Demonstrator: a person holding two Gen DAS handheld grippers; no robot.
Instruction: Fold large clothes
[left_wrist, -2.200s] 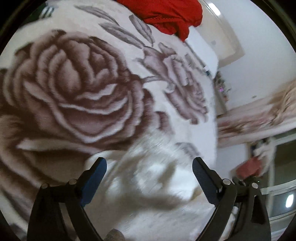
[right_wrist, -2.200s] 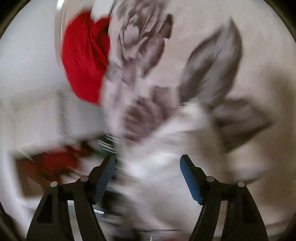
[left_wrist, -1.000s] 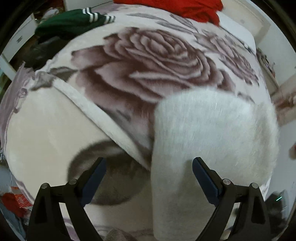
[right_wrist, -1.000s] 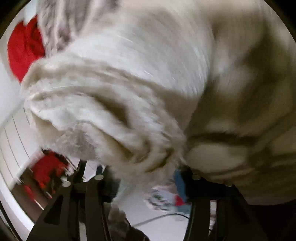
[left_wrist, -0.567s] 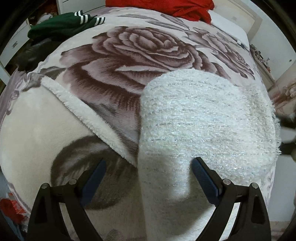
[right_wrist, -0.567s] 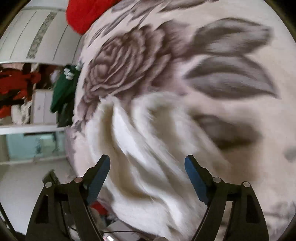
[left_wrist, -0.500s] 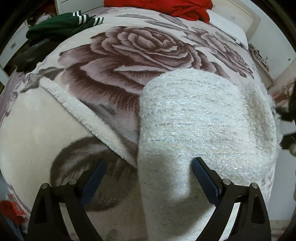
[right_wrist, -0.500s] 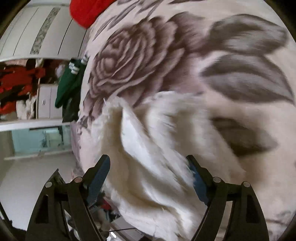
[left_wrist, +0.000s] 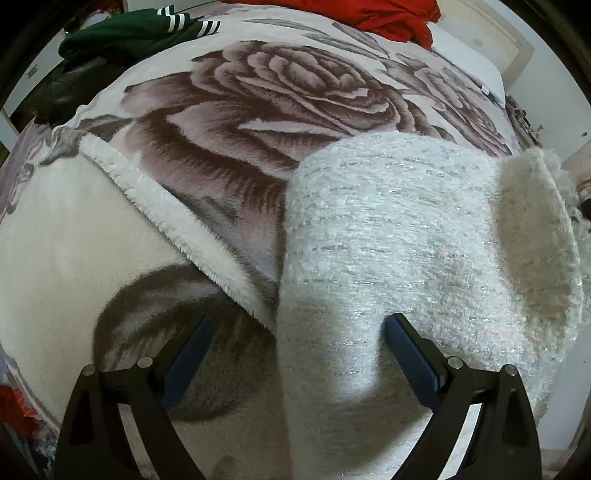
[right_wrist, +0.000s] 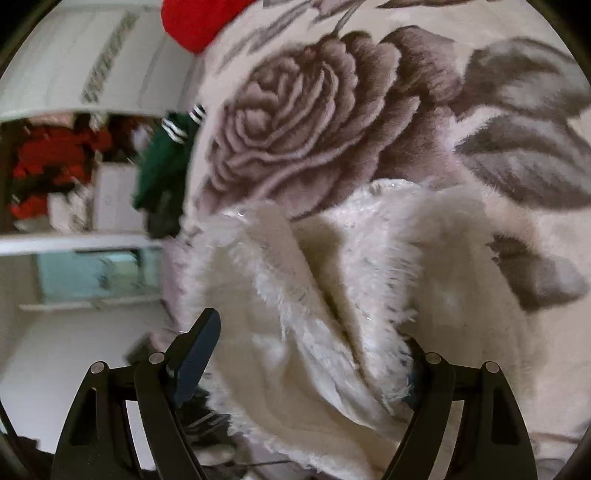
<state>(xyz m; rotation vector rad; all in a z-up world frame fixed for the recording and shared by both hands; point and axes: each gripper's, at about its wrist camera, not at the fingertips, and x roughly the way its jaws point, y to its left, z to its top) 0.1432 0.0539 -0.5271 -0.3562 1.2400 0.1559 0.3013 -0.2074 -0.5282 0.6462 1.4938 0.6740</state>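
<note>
A fluffy white knit garment (left_wrist: 406, 258) lies folded on the rose-patterned blanket (left_wrist: 288, 96) of a bed. My left gripper (left_wrist: 295, 350) is open above its near left edge, with one fingertip over the blanket and the other over the garment. In the right wrist view the same garment (right_wrist: 332, 295) shows its bunched, fringed layers. My right gripper (right_wrist: 310, 354) is open with those layers between its fingers; the right fingertip is partly hidden by fringe.
A red garment (left_wrist: 388, 18) lies at the bed's far end and also shows in the right wrist view (right_wrist: 195, 22). A green striped garment (left_wrist: 129, 33) lies at the far left edge. The blanket's folded-back white edge (left_wrist: 166, 214) runs diagonally. Furniture and floor lie beyond the bed.
The right gripper let go of the white garment, opened and drew back a little. The left gripper stayed open and edged closer to the garment, which has settled on the blanket.
</note>
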